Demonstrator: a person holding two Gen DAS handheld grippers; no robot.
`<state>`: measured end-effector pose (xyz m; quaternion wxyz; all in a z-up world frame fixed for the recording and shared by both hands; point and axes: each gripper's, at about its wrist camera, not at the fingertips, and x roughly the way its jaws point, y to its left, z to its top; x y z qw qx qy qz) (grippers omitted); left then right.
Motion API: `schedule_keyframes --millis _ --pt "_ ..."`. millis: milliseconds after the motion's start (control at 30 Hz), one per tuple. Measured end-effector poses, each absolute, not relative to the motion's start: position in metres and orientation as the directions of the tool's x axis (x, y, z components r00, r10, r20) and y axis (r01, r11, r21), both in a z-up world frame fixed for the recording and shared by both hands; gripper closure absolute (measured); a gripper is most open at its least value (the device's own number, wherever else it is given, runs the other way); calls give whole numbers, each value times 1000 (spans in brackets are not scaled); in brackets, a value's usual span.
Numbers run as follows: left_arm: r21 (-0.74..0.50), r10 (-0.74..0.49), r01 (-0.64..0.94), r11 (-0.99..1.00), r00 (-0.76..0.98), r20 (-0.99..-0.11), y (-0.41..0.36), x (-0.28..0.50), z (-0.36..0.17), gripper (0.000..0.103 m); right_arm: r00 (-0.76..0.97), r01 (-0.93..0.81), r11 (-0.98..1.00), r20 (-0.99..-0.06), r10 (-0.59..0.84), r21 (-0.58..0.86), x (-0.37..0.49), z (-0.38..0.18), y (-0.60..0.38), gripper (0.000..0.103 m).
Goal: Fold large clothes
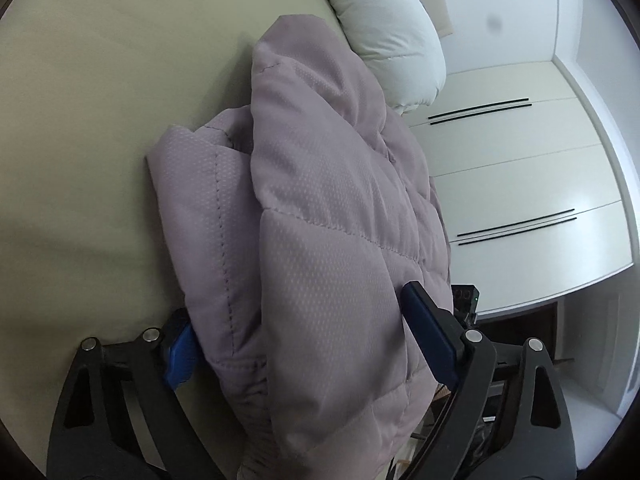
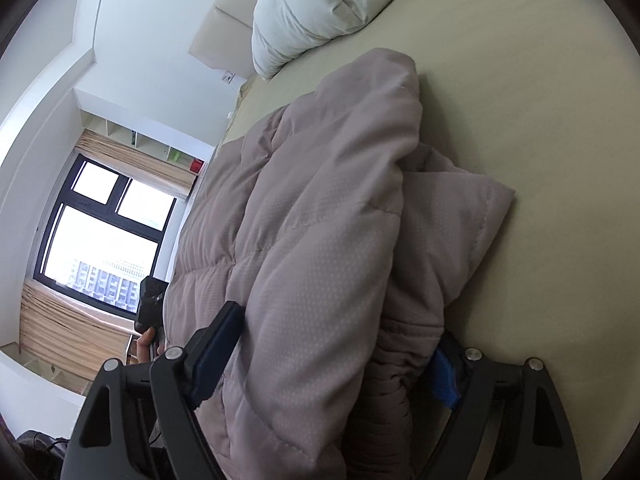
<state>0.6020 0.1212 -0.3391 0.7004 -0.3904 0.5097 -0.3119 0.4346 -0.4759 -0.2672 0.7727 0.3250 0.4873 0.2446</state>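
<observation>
Blue-padded, both grippers clamp wide around a folded mauve quilted jacket (image 1: pixel 320 216): left gripper (image 1: pixel 304 344), right gripper (image 2: pixel 332 352), each angled downward. The jacket lies lengthwise on the bed (image 1: pixel 100 100), pointing toward the far pillow (image 2: pixel 316 4).

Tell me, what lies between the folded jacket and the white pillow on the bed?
Only bare beige sheet lies between the jacket and the pillow; the right wrist view shows this.

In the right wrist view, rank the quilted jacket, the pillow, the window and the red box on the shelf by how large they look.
1. quilted jacket, though it lies nearest the camera
2. pillow and window: too alike to rank
3. red box, smallest
</observation>
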Motion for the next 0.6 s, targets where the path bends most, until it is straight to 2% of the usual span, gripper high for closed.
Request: schedule_keyframes --millis 100,167,200,267,333,400,600 --pt "-861 -835 45 507 274 -477 113 614 -342 21 365 -70 677 -612 701 733 450 -271 -466 18" --pt "-864 -840 48 501 265 -473 109 618 -345 35 358 -74 679 -616 702 730 457 -273 -460 18" --pt "-868 -845 49 494 263 -466 107 618 -346 38 358 -75 682 -619 699 728 458 -273 -457 19" --pt "-877 -853 54 477 268 -447 107 615 -344 49 364 -79 689 -622 693 721 454 -271 -454 26" --pt "-879 -854 70 473 280 -437 108 605 -336 55 381 -87 689 -615 690 719 443 -266 -453 35" --pt "-886 -861 86 456 294 -415 113 589 -326 59 402 -106 704 -617 676 702 430 -255 -449 45" --pt "-891 -873 136 433 308 -378 127 522 -296 61 439 -161 712 -597 672 683 373 -223 -426 53"
